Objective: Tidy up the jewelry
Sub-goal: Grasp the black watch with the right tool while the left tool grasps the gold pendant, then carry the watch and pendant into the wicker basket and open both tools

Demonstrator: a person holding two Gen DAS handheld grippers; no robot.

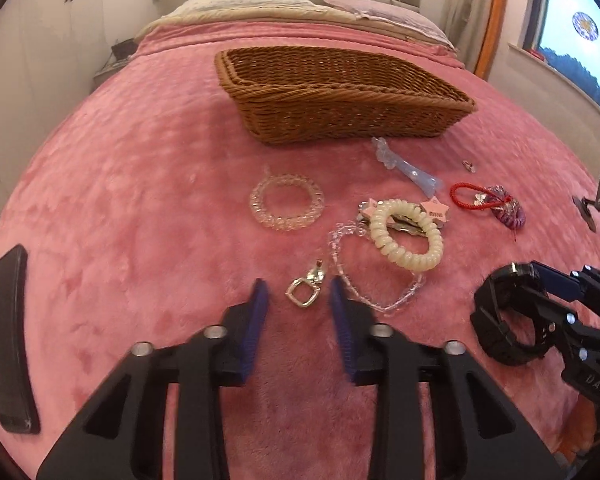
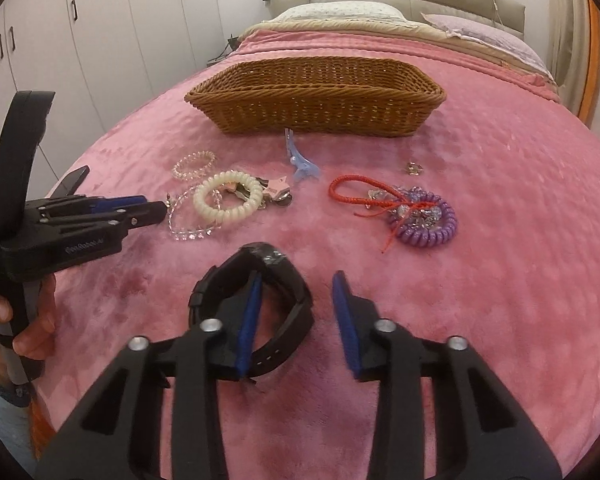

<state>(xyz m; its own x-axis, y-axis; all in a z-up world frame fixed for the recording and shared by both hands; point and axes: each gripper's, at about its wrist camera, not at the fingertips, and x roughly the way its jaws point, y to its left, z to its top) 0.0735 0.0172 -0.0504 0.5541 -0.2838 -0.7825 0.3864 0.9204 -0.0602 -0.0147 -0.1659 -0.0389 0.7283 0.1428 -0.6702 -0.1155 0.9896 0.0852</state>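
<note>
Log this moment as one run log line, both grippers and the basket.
left gripper: open around silver charm | right gripper: open, one finger inside black watch strap | basket: no jewelry visible

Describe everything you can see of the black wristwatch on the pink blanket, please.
The black wristwatch looks like matte plastic or rubber, with a dark shiny face on top and a strap with small holes. The strap is closed into a loop and the watch stands on its side on the pink blanket. The right gripper is open around it: its left finger reaches inside the loop, while the right finger is outside and apart from it. In the left wrist view the watch sits at the gripper's tips.
</note>
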